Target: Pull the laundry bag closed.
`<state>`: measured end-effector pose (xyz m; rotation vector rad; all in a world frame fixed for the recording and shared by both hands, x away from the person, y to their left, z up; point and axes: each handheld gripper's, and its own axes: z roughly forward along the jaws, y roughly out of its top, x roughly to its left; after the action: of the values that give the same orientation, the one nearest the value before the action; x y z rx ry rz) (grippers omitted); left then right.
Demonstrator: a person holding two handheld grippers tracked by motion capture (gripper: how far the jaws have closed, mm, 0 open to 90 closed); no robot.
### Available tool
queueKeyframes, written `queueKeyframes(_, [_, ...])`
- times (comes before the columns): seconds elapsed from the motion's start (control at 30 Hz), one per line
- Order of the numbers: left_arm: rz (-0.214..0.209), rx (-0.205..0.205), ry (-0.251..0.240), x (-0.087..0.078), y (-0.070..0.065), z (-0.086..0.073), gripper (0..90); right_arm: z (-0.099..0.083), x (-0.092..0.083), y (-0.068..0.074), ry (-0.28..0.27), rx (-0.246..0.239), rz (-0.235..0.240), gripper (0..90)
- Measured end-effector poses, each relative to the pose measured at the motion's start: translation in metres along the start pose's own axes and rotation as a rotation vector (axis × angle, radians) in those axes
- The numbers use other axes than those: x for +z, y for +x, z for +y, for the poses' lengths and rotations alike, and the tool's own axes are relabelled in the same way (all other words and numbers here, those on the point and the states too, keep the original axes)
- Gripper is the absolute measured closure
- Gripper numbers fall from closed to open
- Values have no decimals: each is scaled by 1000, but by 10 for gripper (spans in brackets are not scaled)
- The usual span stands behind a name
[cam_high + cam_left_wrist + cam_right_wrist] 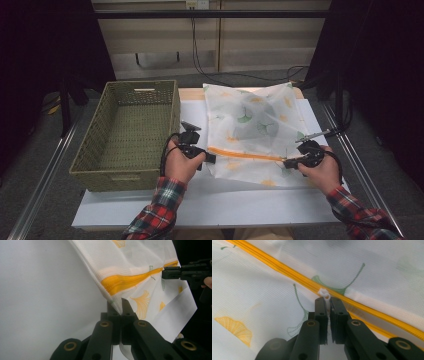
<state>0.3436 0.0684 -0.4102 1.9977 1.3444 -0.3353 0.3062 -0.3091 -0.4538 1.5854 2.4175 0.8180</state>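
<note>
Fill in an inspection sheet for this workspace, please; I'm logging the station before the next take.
Surface: white table, bare at the near edge.
Job's things: white mesh bag with leaf print and an orange zipper, lying flat; white zipper pull near the zipper's right end.
Clutter: empty green woven basket at left.
Grippers: left tongs shut on the bag's edge by the zipper's left end; right tongs shut on the zipper pull.
Cables: black cable looping from the left tongs; others on the floor behind.
Surroundings: dark curtains at the sides, pale wall panels behind.
</note>
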Motion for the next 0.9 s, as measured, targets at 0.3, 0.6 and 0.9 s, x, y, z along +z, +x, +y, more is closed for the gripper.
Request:
queueKeyframes(0.3, [2, 1, 2, 0, 0, 0, 894, -3, -3, -2, -6, 8, -6, 857])
queueKeyframes(0.6, [1, 8, 2, -1, -1, 0, 894, -4, -4, -2, -12, 20, -4, 857])
queueKeyframes(0.9, [-4, 1, 6, -1, 0, 0, 894, -5, -6, -3, -9, 21, -6, 857])
